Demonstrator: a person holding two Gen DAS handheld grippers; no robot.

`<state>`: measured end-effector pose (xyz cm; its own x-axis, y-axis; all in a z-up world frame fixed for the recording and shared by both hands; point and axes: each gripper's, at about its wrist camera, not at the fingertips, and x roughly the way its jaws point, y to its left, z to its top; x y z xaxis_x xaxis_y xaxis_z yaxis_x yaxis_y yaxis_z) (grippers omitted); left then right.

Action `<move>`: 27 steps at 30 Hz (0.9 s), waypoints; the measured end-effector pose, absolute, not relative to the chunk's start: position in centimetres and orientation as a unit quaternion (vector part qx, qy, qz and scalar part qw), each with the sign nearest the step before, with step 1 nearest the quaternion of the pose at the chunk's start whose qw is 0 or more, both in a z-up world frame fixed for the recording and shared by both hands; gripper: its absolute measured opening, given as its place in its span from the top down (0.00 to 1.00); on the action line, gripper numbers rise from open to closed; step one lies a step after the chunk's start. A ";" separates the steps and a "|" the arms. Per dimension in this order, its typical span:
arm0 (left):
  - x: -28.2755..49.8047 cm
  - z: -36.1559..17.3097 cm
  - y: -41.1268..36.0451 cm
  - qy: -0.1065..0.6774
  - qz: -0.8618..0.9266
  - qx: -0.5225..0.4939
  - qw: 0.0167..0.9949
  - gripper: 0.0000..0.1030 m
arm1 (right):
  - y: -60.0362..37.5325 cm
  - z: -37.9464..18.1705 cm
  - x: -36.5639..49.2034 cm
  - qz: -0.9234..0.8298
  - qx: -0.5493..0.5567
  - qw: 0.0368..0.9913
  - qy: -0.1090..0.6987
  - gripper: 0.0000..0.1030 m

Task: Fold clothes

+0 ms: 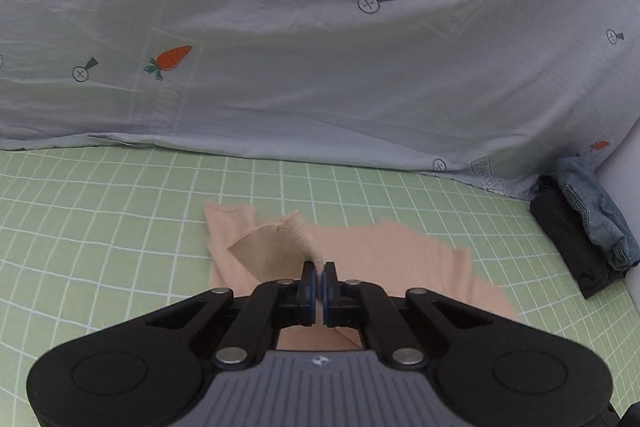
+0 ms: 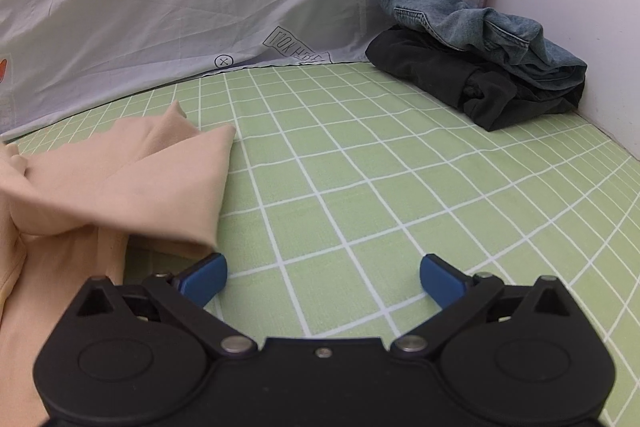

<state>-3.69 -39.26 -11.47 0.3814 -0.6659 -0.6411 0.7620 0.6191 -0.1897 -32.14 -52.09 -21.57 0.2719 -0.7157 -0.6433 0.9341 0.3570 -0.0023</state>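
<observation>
A peach garment (image 1: 376, 255) is spread on a green checked bedsheet (image 1: 100, 227), one edge pinched up by the clenched left gripper (image 1: 319, 277), the right gripper (image 2: 323, 281) gaping empty beside it, so thin fabric may be slipped loose.

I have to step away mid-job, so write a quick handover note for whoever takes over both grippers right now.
Left gripper: shut on a raised flap of the peach-coloured soft knit garment, lifting it off the rest of the cloth.
Right gripper: open, empty, low over the green sheet with white grid lines, just right of the garment's folded edge.
Done: a folded black garment with a bundled blue denim piece on top lies in the far right corner by the white wall.
Left: finish folding the peach garment; it looks only partly folded. Then it probably joins the pile.
</observation>
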 end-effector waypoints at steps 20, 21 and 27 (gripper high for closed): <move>-1.1 -13.7 -24.8 0.416 -0.230 0.042 0.878 0.32 | -48.9 -19.7 -31.6 -0.498 0.174 0.779 0.340 0.00; -2.1 -14.4 -24.7 0.435 -0.244 0.047 0.866 0.32 | -48.5 -19.4 -31.7 -0.492 0.175 0.783 0.338 0.00; -9.4 -18.4 -25.3 0.483 -0.317 0.159 0.801 0.32 | -45.2 -18.0 -32.2 -0.440 0.176 0.813 0.339 0.03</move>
